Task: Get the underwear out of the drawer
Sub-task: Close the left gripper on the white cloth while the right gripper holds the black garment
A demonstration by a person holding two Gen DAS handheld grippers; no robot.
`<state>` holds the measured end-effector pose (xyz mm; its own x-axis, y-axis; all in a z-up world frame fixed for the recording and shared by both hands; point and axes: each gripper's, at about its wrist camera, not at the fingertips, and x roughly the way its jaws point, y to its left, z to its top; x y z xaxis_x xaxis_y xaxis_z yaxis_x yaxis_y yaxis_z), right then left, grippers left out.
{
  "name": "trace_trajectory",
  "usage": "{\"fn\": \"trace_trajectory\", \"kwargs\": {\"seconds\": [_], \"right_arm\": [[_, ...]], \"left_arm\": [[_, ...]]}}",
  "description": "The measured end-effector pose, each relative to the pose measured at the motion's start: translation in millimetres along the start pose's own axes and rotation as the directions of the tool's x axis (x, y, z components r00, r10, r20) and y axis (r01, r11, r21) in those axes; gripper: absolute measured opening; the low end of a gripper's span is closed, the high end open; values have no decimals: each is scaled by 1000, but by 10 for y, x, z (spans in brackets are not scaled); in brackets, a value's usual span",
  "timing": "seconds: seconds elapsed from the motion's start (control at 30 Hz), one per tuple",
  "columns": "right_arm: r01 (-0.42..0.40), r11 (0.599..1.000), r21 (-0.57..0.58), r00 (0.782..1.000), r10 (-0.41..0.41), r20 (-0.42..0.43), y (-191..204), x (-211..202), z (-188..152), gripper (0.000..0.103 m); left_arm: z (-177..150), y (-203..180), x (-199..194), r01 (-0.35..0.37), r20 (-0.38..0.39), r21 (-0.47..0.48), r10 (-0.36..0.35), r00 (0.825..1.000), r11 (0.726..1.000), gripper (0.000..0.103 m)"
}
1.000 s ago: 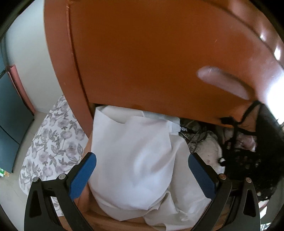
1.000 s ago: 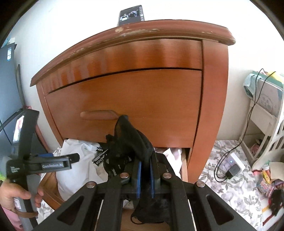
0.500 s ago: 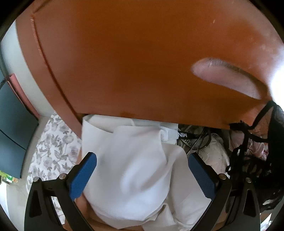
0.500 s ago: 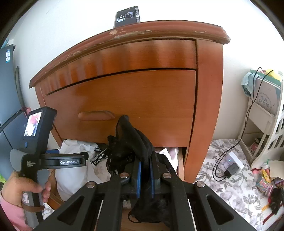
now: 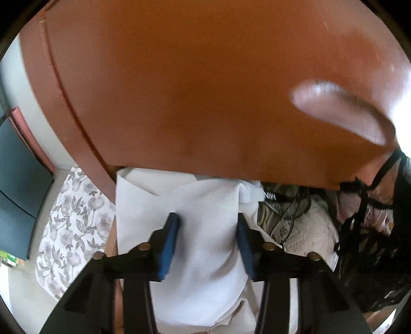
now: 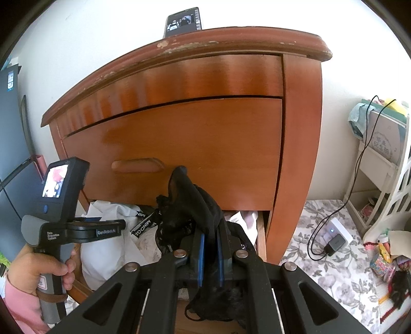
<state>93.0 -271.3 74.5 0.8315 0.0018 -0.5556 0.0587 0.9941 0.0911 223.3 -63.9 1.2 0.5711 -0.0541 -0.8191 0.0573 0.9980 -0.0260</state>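
The bottom drawer (image 6: 79, 293) of a brown wooden nightstand (image 6: 205, 141) stands pulled out, full of clothes. My right gripper (image 6: 210, 239) is shut on black lace underwear (image 6: 190, 205), held up above the drawer; the same black lace hangs at the right edge of the left wrist view (image 5: 372, 244). My left gripper (image 5: 206, 231) is down in the drawer's left part, its blue pads pressed into a fold of a white garment (image 5: 205, 205). A hand (image 6: 43, 275) holds that left gripper (image 6: 87, 219) by its handle. Patterned and lace pieces (image 5: 295, 223) lie between the two.
The shut drawer above carries a wooden handle (image 6: 137, 165) close over the clothes. A phone (image 6: 183, 22) leans on the nightstand top. A floral mat (image 6: 334, 269) with a charger and cable (image 6: 334, 241) lies to the right, beside a white shelf (image 6: 380, 159). Dark blue furniture (image 5: 18, 195) stands left.
My left gripper's fingers have come together from wide open onto the white garment and moved closer in. The right gripper has kept hold of the black underwear, lifting slightly.
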Motion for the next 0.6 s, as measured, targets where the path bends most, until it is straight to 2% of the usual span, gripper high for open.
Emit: {"fn": "trace_trajectory", "kwargs": {"seconds": [0.27, 0.6], "right_arm": [[4, 1000, 13, 1000, -4, -7, -35, 24, -11, 8], [8, 1000, 26, 1000, -8, -4, -52, 20, -12, 8]], "left_arm": [[-44, 136, -121, 69, 82, -43, -65, 995, 997, 22], [-105, 287, -439, 144, 179, -77, -128, 975, 987, 19]]}}
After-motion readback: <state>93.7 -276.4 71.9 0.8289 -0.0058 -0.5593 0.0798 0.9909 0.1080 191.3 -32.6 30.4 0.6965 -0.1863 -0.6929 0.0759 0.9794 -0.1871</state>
